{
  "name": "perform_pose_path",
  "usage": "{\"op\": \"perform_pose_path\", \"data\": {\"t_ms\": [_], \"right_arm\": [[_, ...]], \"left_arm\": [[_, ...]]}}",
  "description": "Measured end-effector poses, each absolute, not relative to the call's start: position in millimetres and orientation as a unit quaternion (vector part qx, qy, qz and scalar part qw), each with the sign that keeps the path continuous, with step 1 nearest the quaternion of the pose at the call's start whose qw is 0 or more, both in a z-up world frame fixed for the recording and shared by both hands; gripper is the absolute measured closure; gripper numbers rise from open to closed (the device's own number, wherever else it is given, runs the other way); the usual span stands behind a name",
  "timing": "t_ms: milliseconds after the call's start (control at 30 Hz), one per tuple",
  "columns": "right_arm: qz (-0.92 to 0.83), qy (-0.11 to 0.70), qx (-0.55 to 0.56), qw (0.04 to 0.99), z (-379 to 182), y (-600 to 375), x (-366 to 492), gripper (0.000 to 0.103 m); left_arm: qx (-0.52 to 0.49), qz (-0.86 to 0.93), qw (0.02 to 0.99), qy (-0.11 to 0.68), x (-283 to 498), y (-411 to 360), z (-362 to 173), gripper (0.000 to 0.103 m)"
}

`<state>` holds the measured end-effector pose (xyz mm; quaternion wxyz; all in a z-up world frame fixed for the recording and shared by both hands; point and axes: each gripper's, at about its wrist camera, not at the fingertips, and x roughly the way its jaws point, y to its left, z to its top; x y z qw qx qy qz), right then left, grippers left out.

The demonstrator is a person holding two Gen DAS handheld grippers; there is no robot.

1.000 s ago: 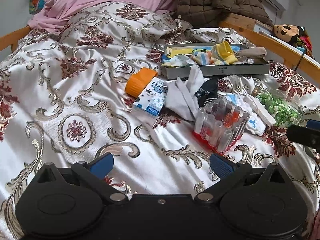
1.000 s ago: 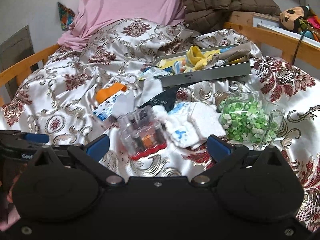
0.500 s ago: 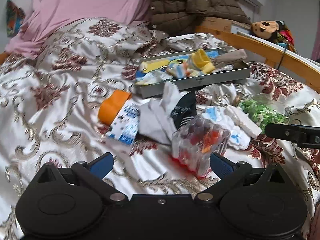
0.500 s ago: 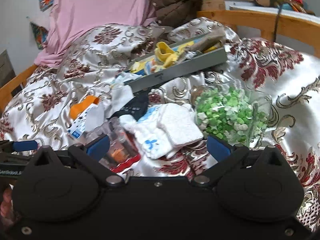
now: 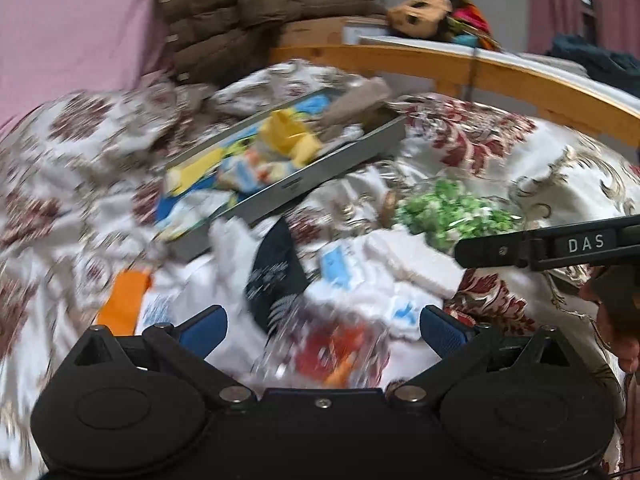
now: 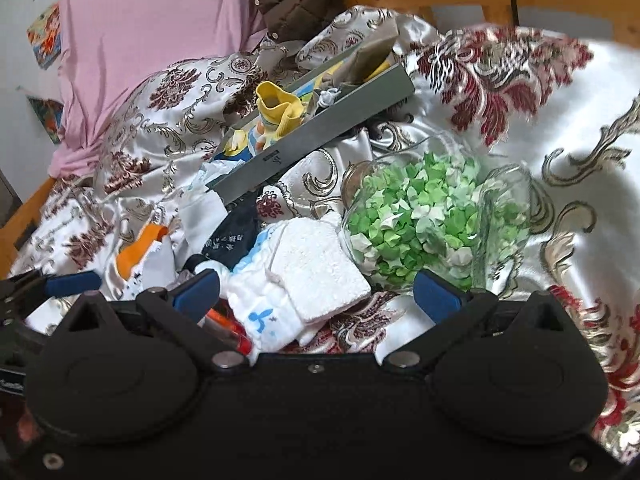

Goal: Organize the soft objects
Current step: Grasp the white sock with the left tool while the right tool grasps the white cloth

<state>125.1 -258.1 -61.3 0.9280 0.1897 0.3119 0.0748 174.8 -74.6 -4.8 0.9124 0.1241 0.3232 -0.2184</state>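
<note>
Both grippers' fingers gape empty; only the right view resolves the white cloth [image 6: 320, 268] sharply.

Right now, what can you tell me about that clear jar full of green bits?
The jar looks like clear glass and lies tipped on its side on the patterned bedspread. It is packed with small folded paper stars in light and dark green, with some white. A white cloth lies against its left side, and a grey tray sits behind it.
</note>
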Motion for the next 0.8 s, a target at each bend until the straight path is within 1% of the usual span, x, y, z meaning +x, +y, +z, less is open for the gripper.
{"op": "perform_pose_path", "data": {"t_ms": [67, 300, 433, 633, 700, 800], "right_arm": [[0.082, 0.317, 0.208, 0.922, -64, -266, 132, 0.001], [0.097, 0.332, 0.238, 0.908, -75, -275, 147, 0.012], [0.101, 0.343, 0.227, 0.906, -79, -267, 151, 0.015], [0.103, 0.358, 0.193, 0.908, -82, -256, 156, 0.018], [0.104, 0.364, 0.175, 0.909, -84, -251, 159, 0.021], [0.106, 0.371, 0.162, 0.908, -86, -245, 162, 0.026]], "left_arm": [[0.144, -0.241, 0.903, 0.327, 188, -84, -2, 0.001], [0.19, -0.287, 0.871, 0.349, 229, -105, 0, 0.005], [0.204, -0.312, 0.848, 0.377, 249, -113, -7, 0.006], [0.265, -0.332, 0.809, 0.405, 265, -126, -20, 0.012], [0.276, -0.333, 0.802, 0.412, 270, -132, -22, 0.015], [0.281, -0.341, 0.789, 0.426, 279, -140, -23, 0.016]]}}
